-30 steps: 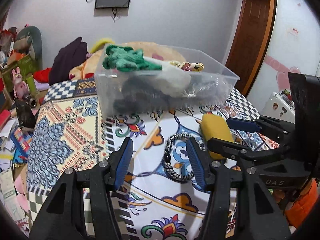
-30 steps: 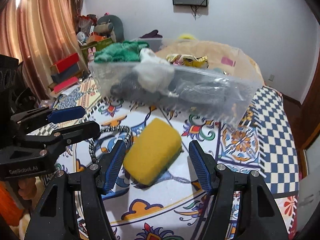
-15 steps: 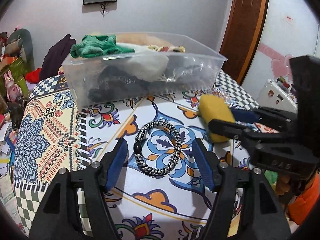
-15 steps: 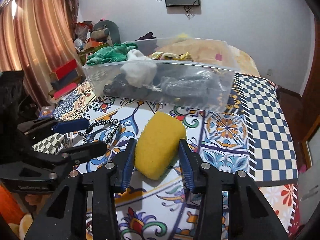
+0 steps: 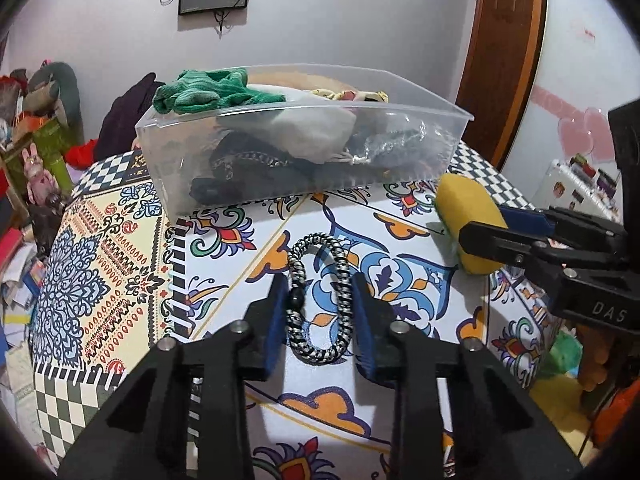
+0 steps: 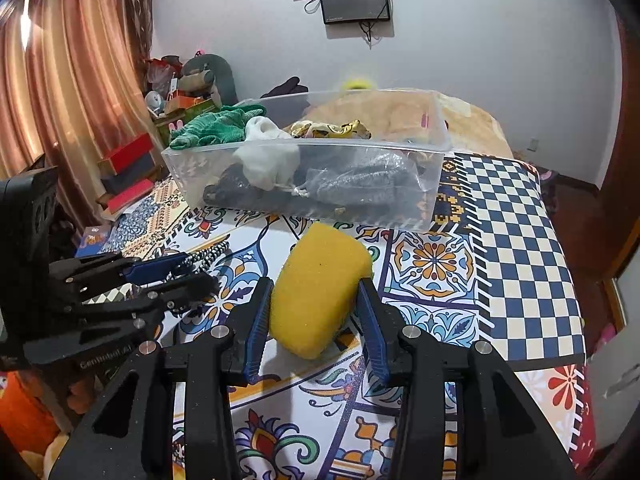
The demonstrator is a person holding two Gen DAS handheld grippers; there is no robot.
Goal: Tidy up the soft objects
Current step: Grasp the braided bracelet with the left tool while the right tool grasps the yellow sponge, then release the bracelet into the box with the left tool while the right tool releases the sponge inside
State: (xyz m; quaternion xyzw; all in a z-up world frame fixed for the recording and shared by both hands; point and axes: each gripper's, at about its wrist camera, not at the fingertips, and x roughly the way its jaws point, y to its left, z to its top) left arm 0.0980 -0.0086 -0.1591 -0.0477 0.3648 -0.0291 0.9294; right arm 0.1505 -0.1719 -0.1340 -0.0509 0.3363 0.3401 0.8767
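A black-and-white braided hair band (image 5: 320,292) lies on the patterned bed cover, squeezed into an oval between the pads of my left gripper (image 5: 318,304), which is shut on it. A yellow sponge (image 6: 318,290) sits between the pads of my right gripper (image 6: 316,312), which is shut on it; the sponge also shows in the left wrist view (image 5: 466,222). Behind both stands a clear plastic bin (image 5: 420,160) holding a green cloth (image 5: 208,92), a white pouch and dark soft items. The bin also shows in the right wrist view (image 6: 434,184).
The bed cover (image 6: 520,248) has a checkered border and drops off at the right. Clutter, boxes and plush toys (image 5: 40,152) lie left of the bed. A curtain (image 6: 72,92) hangs at the left, and a wooden door (image 5: 508,52) is at the right.
Both grippers have closed: the left onto the hair band, squeezing it narrow, the right onto the yellow sponge. Both moved forward over their objects.
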